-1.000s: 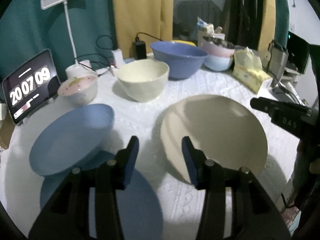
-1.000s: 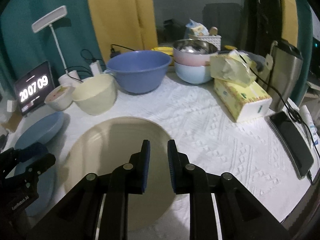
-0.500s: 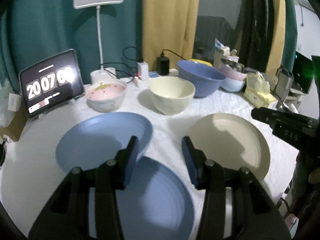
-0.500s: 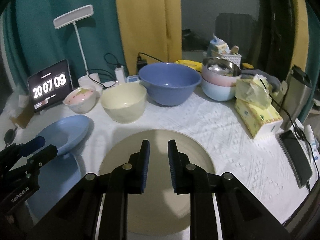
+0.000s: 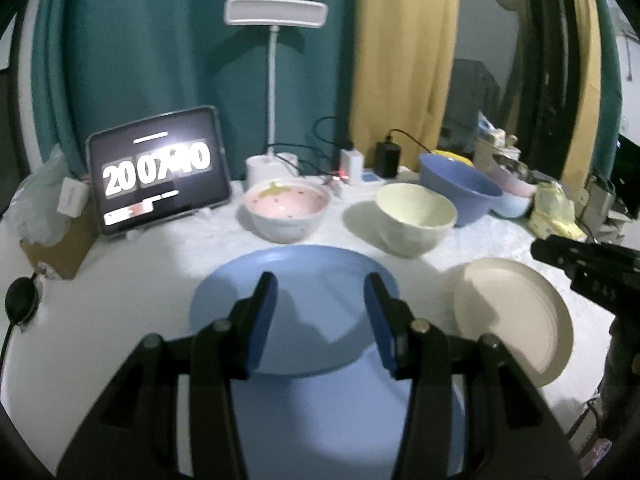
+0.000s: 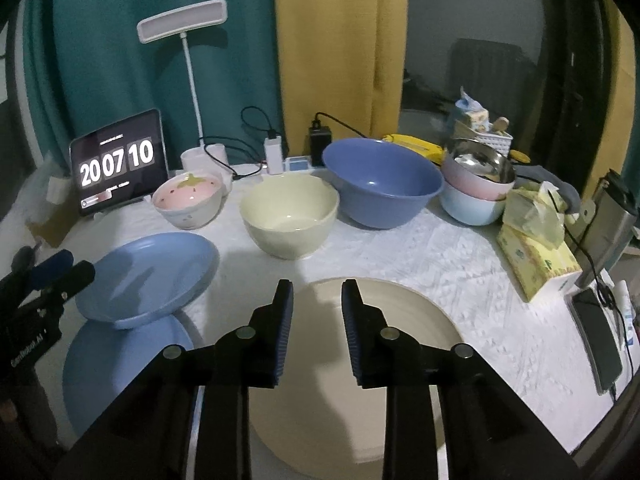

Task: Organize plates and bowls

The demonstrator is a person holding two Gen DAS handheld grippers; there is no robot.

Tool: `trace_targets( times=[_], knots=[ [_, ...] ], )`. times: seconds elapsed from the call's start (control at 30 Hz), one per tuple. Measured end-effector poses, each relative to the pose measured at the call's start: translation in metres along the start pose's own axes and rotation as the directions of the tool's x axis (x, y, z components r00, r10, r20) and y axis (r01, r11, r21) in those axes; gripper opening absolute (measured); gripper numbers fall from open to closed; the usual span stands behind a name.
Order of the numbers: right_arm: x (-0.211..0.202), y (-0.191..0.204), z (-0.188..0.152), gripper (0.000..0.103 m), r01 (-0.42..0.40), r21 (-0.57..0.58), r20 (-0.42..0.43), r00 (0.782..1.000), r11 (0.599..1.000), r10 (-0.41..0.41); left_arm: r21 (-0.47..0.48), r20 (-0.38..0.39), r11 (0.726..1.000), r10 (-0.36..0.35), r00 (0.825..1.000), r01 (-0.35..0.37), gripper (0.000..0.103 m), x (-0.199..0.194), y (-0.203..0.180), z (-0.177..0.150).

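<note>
My left gripper (image 5: 320,292) is open and empty above two blue plates: an upper blue plate (image 5: 312,280) leans tilted on a lower blue plate (image 5: 340,420). Both show in the right wrist view, the upper (image 6: 152,272) over the lower (image 6: 120,368). My right gripper (image 6: 316,296) is open a little and empty over the near part of a cream plate (image 6: 384,364), also in the left wrist view (image 5: 516,316). Behind stand a pink strawberry bowl (image 6: 188,200), a cream bowl (image 6: 288,220), a big blue bowl (image 6: 380,188) and stacked pink and light blue bowls (image 6: 476,188).
A tablet clock (image 6: 118,162), a desk lamp (image 6: 188,80) and chargers with cables (image 6: 276,152) line the back. A tissue box (image 6: 536,256), a steel flask (image 6: 608,224) and a phone (image 6: 600,336) sit at the right. The table edge is close in front.
The left gripper has swung left, so the blue plates now sit between its fingers and the cream plate lies to the right. The right gripper has drawn back a little. The clock turned to 20:07:10.
</note>
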State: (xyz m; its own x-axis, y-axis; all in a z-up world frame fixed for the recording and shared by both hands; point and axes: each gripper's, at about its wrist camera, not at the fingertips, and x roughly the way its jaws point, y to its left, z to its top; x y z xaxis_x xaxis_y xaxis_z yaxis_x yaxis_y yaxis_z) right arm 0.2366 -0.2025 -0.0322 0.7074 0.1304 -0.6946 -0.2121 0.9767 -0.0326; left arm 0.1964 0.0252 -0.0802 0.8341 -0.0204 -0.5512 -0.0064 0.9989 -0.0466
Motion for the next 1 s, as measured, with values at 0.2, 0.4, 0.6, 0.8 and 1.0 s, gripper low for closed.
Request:
trace_targets(
  times=[0.2,0.4,0.6,0.8,1.0],
  knots=[
    [0.006,0.021,0.006,0.027,-0.035,-0.026,-0.009,0.999,0.999,0.034,-0.034,-0.003,0.999,0.037,0.999,-0.037,0.047,0.000,0.027,-0.004],
    [0.017,0.038,0.010,0.028,-0.054,-0.045,-0.023,0.998,0.998,0.053,-0.069,-0.025,0.994,0.077,0.997,-0.079,0.047,0.006,0.058,-0.011],
    [0.031,0.052,0.013,0.028,-0.071,-0.059,-0.044,0.997,0.996,0.069,-0.101,-0.050,0.989,0.107,0.993,-0.112,0.047,0.018,0.078,-0.014],
    [0.043,0.064,0.016,0.028,-0.094,-0.073,-0.061,0.994,0.993,0.089,-0.123,-0.088,0.985,0.112,0.990,-0.122,0.047,0.033,0.089,-0.017],
    [0.060,0.075,0.016,0.028,-0.125,-0.079,-0.089,0.989,0.989,0.118,-0.139,-0.126,0.982,0.111,0.986,-0.129,0.047,0.048,0.097,-0.019]
  ],
)
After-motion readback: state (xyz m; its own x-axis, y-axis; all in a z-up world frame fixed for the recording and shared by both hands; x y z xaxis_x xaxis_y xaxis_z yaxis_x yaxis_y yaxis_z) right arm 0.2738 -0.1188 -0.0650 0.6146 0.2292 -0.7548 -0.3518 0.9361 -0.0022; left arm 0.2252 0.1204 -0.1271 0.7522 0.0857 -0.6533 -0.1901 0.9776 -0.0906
